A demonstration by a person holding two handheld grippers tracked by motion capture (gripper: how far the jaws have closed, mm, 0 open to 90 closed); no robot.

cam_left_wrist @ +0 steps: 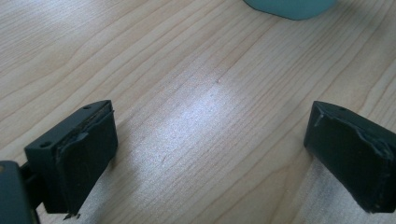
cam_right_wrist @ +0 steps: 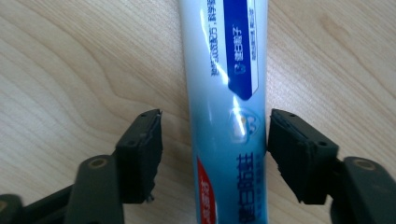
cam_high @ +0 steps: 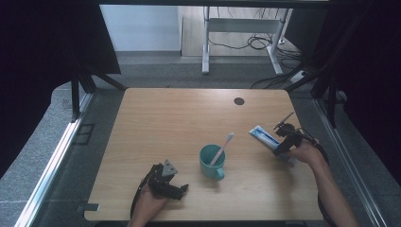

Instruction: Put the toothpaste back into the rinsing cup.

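Observation:
A white and blue toothpaste tube [cam_high: 264,136] [cam_right_wrist: 224,70] lies flat on the wooden table [cam_high: 179,123], right of centre. My right gripper [cam_high: 280,143] [cam_right_wrist: 215,126] is open and straddles the tube near one end. Its right jaw sits at the tube's edge, while a gap remains on the left side. A teal mug [cam_high: 211,162] [cam_left_wrist: 289,7] stands mid-table with a white toothbrush [cam_high: 222,147] leaning in it. My left gripper [cam_high: 181,190] [cam_left_wrist: 210,126] rests low over bare wood just left of the mug, open wide with nothing between its jaws.
A dark round grommet [cam_high: 239,101] sits in the tabletop near the far edge. Beyond the table stand a white desk frame [cam_high: 241,28] and loose cables [cam_high: 265,45] on the floor. Bare wood spreads across the table's far and left parts.

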